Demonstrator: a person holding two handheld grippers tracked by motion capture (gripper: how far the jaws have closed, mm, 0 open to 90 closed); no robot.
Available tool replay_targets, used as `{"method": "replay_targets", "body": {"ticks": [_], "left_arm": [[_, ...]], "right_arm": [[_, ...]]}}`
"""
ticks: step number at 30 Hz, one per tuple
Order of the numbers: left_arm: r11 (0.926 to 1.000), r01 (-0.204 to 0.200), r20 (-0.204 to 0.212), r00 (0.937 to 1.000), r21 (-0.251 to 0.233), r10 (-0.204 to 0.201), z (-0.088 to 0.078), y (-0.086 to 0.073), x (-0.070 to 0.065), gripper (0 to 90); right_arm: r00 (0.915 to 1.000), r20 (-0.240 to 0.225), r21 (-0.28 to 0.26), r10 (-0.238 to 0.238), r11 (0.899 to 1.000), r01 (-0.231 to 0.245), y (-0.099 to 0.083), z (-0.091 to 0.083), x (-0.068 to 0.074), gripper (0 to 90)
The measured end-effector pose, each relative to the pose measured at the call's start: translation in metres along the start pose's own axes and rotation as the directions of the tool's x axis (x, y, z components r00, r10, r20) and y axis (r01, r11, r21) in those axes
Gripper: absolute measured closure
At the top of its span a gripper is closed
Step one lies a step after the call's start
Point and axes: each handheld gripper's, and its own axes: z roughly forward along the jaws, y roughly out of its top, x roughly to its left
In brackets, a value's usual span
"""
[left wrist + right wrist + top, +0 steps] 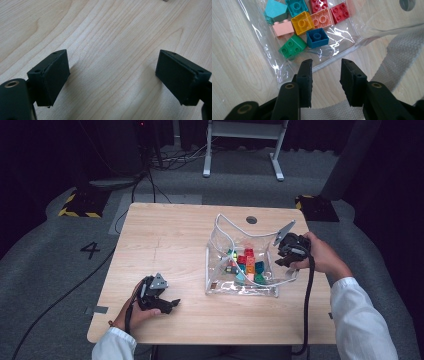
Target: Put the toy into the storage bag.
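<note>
A clear plastic bag (218, 270) with a white strap handle (234, 226) stands open on the right half of the wooden table (165, 235), with several coloured toy bricks (247, 265) inside. My right gripper (283, 261) hovers at the bag's right rim. In the right gripper view its jaws (325, 68) stand a little apart over bare wood, just short of the bag's edge (262, 50), and the strap (404, 55) runs beneath them. A blue brick (317, 37) and a green brick (292, 46) lie nearest. My left gripper (169, 305) rests open near the front left, with nothing between its jaws (112, 75).
A round cable hole (251, 219) sits in the table behind the bag. The right gripper's black cable (307, 310) hangs down over the table's front edge. On the floor beyond the table are cables and a white frame (245, 150).
</note>
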Motion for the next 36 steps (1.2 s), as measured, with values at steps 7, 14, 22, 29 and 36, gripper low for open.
{"method": "replay_targets", "body": {"ticks": [7,14,22,29,36], "left_arm": [[1.0000,-0.002,-0.002,1.0000,0.000,0.002,0.000,0.000,0.000,12.0],[1.0000,-0.001,-0.001,1.0000,-0.001,0.001,0.000,0.000,0.000,12.0],[1.0000,0.000,0.000,1.0000,0.000,0.000,0.000,0.000,0.000,12.0],[1.0000,0.000,0.000,1.0000,0.000,0.000,0.000,0.000,0.000,12.0],[1.0000,0.000,0.000,1.0000,0.000,0.000,0.000,0.000,0.000,12.1]], "right_arm": [[0.9999,-0.004,-0.037,0.011,0.999,-0.011,-0.003,0.001,0.001,56.8],[0.9994,0.010,-0.110,0.034,0.993,-0.032,-0.004,-0.003,0.005,44.9],[0.9981,0.046,-0.215,0.042,0.976,-0.031,-0.005,-0.004,0.015,31.0],[0.9924,0.082,-0.286,0.092,0.956,-0.065,-0.007,-0.008,0.019,28.0],[0.9843,0.103,-0.364,0.143,0.926,-0.096,-0.011,-0.012,0.024,28.0]]}}
